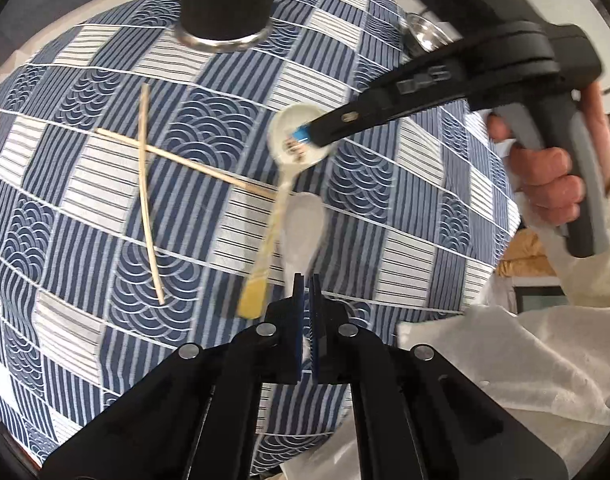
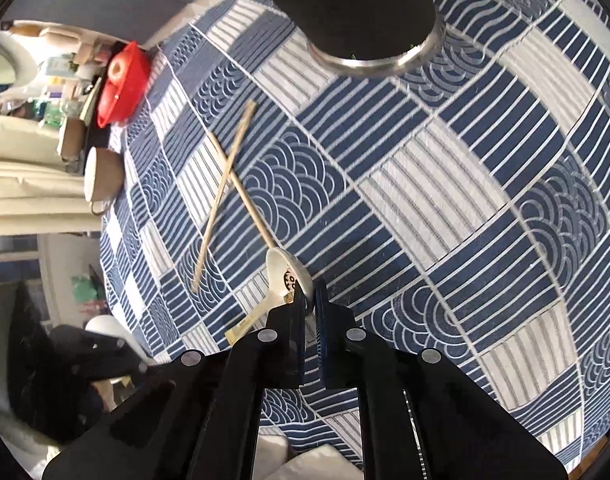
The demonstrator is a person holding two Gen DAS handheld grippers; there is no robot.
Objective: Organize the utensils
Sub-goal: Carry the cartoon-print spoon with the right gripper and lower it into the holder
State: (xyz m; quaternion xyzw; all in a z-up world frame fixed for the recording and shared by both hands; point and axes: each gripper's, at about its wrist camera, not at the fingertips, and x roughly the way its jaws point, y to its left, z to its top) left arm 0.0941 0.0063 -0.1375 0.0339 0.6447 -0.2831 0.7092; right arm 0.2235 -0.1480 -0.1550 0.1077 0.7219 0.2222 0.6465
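Your right gripper (image 2: 309,294) pinches the rim of the patterned spoon (image 1: 295,142) on the cloth (image 1: 385,208); your left gripper (image 1: 306,286) seems pressed on the plain white spoon (image 1: 304,226), though blurred; next, lift both toward the dark holder (image 1: 225,0); chopsticks (image 1: 145,168) remain.

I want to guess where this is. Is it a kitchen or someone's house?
Probably a home dining table: a blue patterned tablecloth with chopsticks and soup spoons on it, and cluttered household shelves beside it.
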